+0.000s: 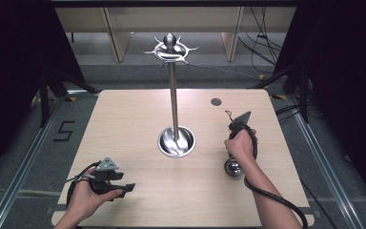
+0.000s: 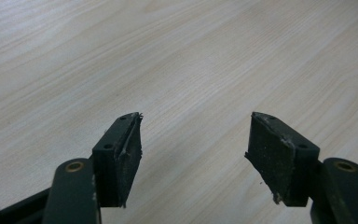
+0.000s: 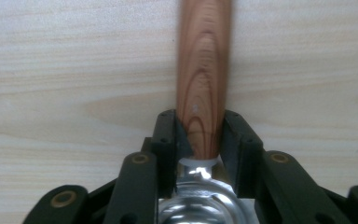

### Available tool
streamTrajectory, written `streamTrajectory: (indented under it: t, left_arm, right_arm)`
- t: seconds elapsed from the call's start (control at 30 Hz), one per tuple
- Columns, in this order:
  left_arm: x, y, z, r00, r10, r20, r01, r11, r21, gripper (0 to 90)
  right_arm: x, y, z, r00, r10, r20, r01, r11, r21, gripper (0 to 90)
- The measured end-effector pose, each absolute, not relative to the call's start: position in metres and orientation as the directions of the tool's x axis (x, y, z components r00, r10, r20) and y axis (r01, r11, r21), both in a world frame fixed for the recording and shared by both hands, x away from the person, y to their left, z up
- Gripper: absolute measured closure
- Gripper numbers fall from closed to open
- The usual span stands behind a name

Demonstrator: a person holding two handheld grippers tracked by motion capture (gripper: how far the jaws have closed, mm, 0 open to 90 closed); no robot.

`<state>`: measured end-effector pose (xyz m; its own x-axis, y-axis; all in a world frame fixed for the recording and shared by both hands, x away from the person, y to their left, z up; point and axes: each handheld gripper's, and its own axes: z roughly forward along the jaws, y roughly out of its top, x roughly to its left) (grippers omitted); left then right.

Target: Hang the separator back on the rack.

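- The right gripper is clamped on a ladle, jaws pressing the wooden handle just where it meets the shiny metal bowl, low over the table.
- Wood grips well; the steel bowl looks heavy and slippery, so holding near it seems steadier.
- The left gripper hangs wide apart, holding nothing.
- A metal stand with hooks rises mid-table.

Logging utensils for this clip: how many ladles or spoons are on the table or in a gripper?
1: a wooden-handled ladle, clamped in the right gripper, its metal bowl near the table's right front. None hang on the rack.
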<state>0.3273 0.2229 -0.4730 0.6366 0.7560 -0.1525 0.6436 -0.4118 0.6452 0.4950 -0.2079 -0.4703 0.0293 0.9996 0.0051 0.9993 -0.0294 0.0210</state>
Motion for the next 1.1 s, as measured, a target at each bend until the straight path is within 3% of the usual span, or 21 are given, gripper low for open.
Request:
streamTrajectory:
  t: [0.23,0.5,0.57,0.67,0.8,0.83,0.87,0.93,0.97,1.03,1.07,1.1]
  left_arm:
    - [0.327,0.223,-0.473,0.637,0.756,-0.152,0.643,-0.412,0.645,34.4]
    - [0.327,0.223,-0.474,0.638,0.755,-0.151,0.644,-0.415,0.643,34.4]
    - [0.327,0.223,-0.474,0.638,0.755,-0.151,0.646,-0.419,0.638,34.4]
    - [0.327,0.223,-0.474,0.638,0.755,-0.151,0.643,-0.414,0.644,34.4]
    - [0.327,0.224,-0.473,0.640,0.753,-0.151,0.645,-0.421,0.638,34.4]
    - [0.327,0.224,-0.474,0.638,0.755,-0.150,0.643,-0.416,0.643,34.4]
    - [0.327,0.224,-0.474,0.639,0.755,-0.150,0.643,-0.417,0.643,34.4]
    - [0.327,0.223,-0.474,0.637,0.756,-0.149,0.642,-0.414,0.645,34.5]
    - [0.327,0.224,-0.473,0.637,0.757,-0.149,0.643,-0.414,0.645,34.4]
    - [0.327,0.224,-0.473,0.638,0.756,-0.147,0.642,-0.416,0.644,34.4]
    - [0.327,0.224,-0.473,0.638,0.756,-0.148,0.642,-0.416,0.644,34.4]
    - [0.327,0.224,-0.474,0.638,0.756,-0.148,0.642,-0.416,0.644,34.4]
  right_arm:
    - [0.494,-0.206,-0.470,0.014,1.000,0.007,0.999,-0.015,0.041,69.1]
    - [0.493,-0.208,-0.470,-0.045,0.999,0.000,0.998,0.045,0.052,69.7]
    - [0.492,-0.210,-0.473,-0.084,0.996,0.025,0.993,0.082,0.091,69.8]
    - [0.489,-0.210,-0.470,-0.136,0.991,0.011,0.989,0.135,0.065,69.9]
    - [0.486,-0.214,-0.468,-0.156,0.986,0.061,0.985,0.151,0.080,69.9]
    - [0.485,-0.213,-0.467,-0.153,0.988,0.029,0.984,0.149,0.101,69.9]
    - [0.484,-0.218,-0.468,-0.219,0.976,0.008,0.968,0.216,0.129,69.9]
    - [0.481,-0.218,-0.464,-0.197,0.979,0.048,0.973,0.190,0.132,69.9]
    - [0.480,-0.222,-0.465,-0.257,0.966,0.016,0.956,0.252,0.153,69.9]
    - [0.475,-0.222,-0.461,-0.251,0.968,0.026,0.954,0.242,0.179,69.9]
    - [0.474,-0.228,-0.461,-0.326,0.945,0.004,0.929,0.319,0.188,69.9]
    - [0.472,-0.230,-0.459,-0.339,0.941,0.006,0.923,0.331,0.197,69.9]
